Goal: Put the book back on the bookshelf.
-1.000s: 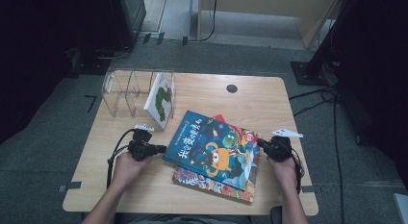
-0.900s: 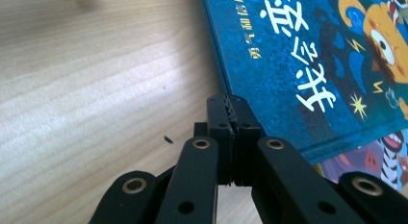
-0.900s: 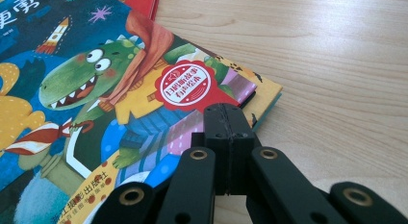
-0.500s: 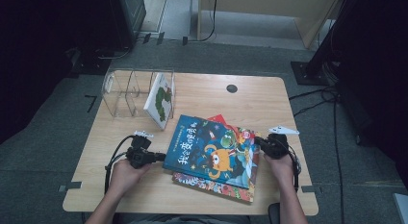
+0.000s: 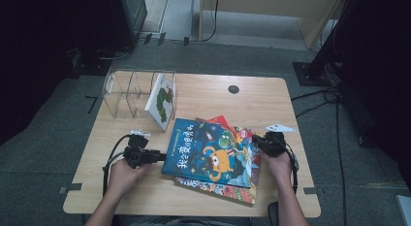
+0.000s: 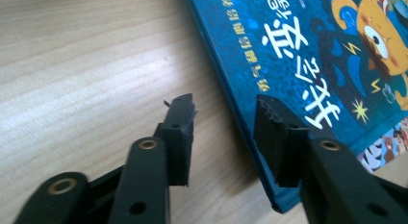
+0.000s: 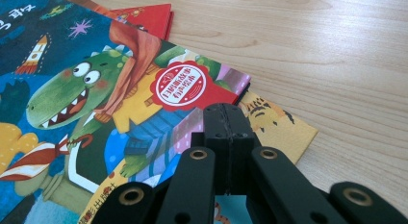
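You sit at a wooden table [image 5: 203,95] with a gripper in each hand. A stack of picture books lies flat in front of you, a blue book [image 5: 213,151] on top, slightly skewed, its long sides running left to right across the table. A red book [image 5: 222,121] and a yellow one [image 7: 281,125] peek out beneath it.

Your left gripper [image 5: 162,157] lies low on the table, aimed right, straight at the blue book's left edge. Its jaws stand partly apart and hold nothing. In the left gripper view [image 6: 226,132], one jaw sits over bare wood and the other over the cover's edge, so the edge falls between them, near the book's near-left corner.

Your right gripper [image 5: 256,141] rests at the stack's right side, its jaws pressed together with nothing between them, hovering over the cover's right edge [image 7: 226,123].

The left hand looks better placed to take the book's edge.

A clear rack [image 5: 131,92] stands at the far left, one white book [image 5: 162,100] leaning in it.
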